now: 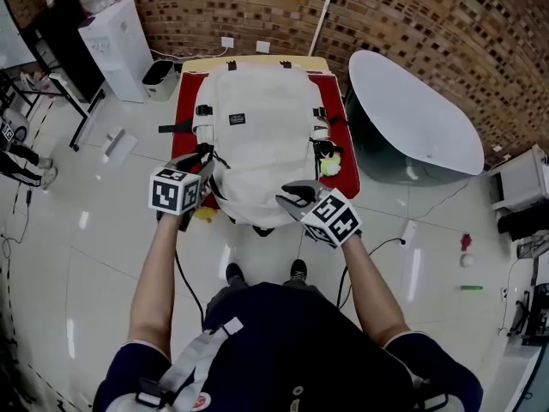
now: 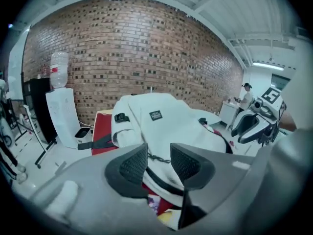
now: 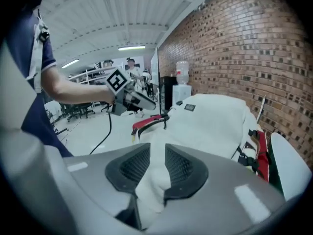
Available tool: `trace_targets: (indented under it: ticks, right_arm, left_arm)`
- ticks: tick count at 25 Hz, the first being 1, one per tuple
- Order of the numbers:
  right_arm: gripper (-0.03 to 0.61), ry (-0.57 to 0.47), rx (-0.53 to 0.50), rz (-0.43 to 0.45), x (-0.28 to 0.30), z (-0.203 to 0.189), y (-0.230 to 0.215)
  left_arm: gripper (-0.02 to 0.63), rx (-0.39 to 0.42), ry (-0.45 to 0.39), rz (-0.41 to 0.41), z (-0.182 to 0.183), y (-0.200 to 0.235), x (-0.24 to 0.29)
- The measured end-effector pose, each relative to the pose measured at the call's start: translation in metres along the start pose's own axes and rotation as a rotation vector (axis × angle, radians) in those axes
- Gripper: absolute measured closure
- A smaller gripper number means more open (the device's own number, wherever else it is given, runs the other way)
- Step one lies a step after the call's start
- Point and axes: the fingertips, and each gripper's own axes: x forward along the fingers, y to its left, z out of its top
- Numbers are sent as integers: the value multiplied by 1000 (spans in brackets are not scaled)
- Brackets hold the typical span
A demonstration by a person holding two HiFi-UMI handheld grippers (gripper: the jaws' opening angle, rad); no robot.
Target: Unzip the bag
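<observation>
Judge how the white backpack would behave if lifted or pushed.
Its fabric is probably floppy: a fold of the backpack bunches between the right gripper's jaws. The domed body suggests it is packed, so likely hefty. Lying flat on the red tabletop, it should slide rather than tip.

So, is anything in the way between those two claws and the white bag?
Nothing visible. Both sit at the near edge of the bag: the right gripper has a fold of its fabric between its jaws, and the left gripper, jaws apart, faces its dark zip line.

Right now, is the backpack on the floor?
No, the white backpack lies on a red-topped table, raised off the floor.
</observation>
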Motion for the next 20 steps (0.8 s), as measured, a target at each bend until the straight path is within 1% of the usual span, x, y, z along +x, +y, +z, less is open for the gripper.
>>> trace_targets:
  ticks: [2,3,4,5,6,10,13,16,20]
  right_arm:
    - [511,-92,14,-26,-8,21,-15]
    - [541,-133,18,-36,-12,31,-21]
    - [574,-169,17,-43,-16,40,-25]
    - [574,-198,11,-45,-20,49,-28]
    - [574,-223,3,-46,-23,56,-30]
    - [574,-328,5,-61,-33,85,-38]
    - [574,-410,45,-66,-44,103,-43]
    - [574,-463,88,-50,-54,117,-45]
    - [574,-534,114,-54,-67,137,-49]
  left_arm:
    - [466,-18,-58,-6,15,-21,-6]
    - [469,-21,-87,1,23,-31,-9]
    - [499,-20,-118,16,31,-41,-12]
    - [573,-14,-149,33,39,-50,-15]
    - [605,-6,-177,47,47,-59,-17]
    - [612,-2,-251,45,70,-88,-22]
    - [612,-24,-292,12,82,-108,-27]
    - [612,-52,-332,-28,95,-126,-30]
    - [612,-47,-374,-57,113,-141,-34]
